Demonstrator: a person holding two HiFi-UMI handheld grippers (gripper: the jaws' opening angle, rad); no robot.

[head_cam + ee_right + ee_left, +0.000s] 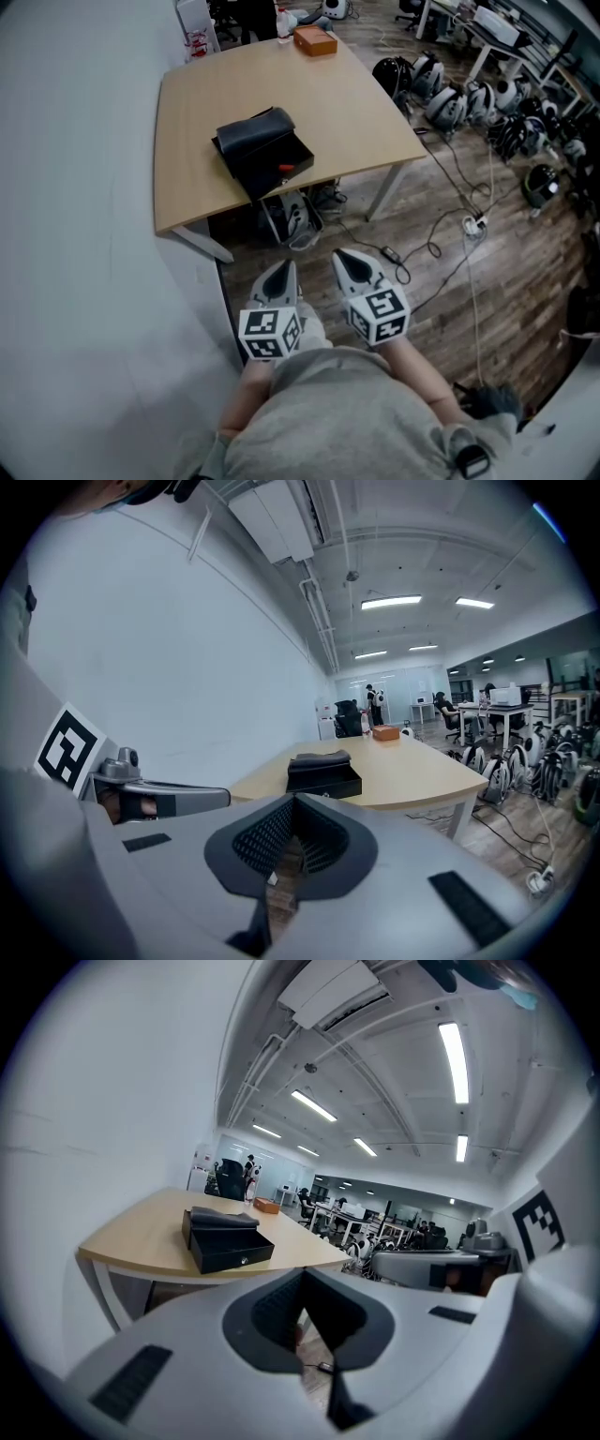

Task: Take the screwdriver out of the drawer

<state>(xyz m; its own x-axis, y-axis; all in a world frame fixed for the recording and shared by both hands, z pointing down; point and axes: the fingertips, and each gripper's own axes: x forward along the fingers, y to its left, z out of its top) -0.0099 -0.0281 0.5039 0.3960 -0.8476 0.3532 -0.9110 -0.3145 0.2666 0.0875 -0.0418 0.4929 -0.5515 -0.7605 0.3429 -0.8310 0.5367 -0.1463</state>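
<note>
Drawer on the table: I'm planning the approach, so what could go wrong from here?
The drawer sits open near the table edge, so a bump could push its box off. The left claw and right claw are both shut and must open first. Cables on the floor could trip you.

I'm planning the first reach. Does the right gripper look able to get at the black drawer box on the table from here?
Probably not yet: the right gripper hangs near the person's body, short of the table's edge and apart from the black drawer box. Nothing stands between them.
</note>
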